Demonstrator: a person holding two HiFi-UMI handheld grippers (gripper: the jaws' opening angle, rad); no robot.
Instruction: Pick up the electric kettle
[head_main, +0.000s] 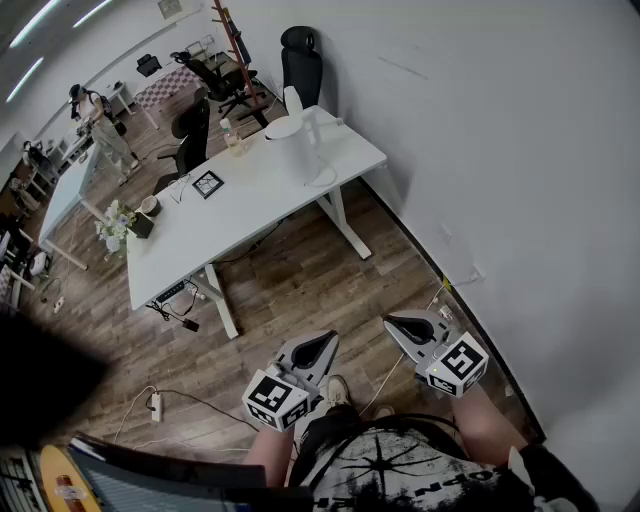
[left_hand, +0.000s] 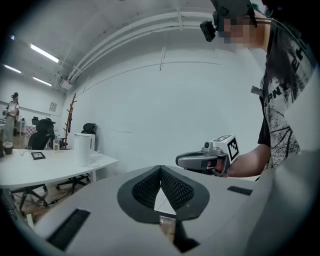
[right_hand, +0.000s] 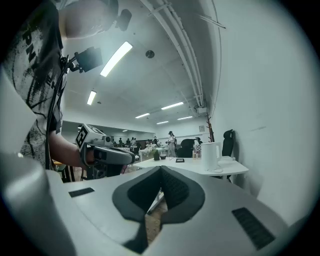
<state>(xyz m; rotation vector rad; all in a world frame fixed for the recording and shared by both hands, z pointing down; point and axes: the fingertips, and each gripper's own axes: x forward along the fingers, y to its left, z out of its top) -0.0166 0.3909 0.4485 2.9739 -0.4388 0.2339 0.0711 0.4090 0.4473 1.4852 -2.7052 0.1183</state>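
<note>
I judge the task barely begun: the electric kettle (head_main: 295, 148) stands untouched on the white table (head_main: 250, 205), well apart from me. My left gripper (head_main: 322, 342) and right gripper (head_main: 395, 324) both have their fingers together, holding nothing. The approach, grasp and lift all remain.

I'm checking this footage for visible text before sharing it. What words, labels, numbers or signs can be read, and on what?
"PN": large letters on the person's T-shirt; the remainder is unreadable.
Left gripper and right gripper cubes: square marker patterns, no letters.
Far-wall sign: too small to read.
Electric kettle: no print visible.
</note>
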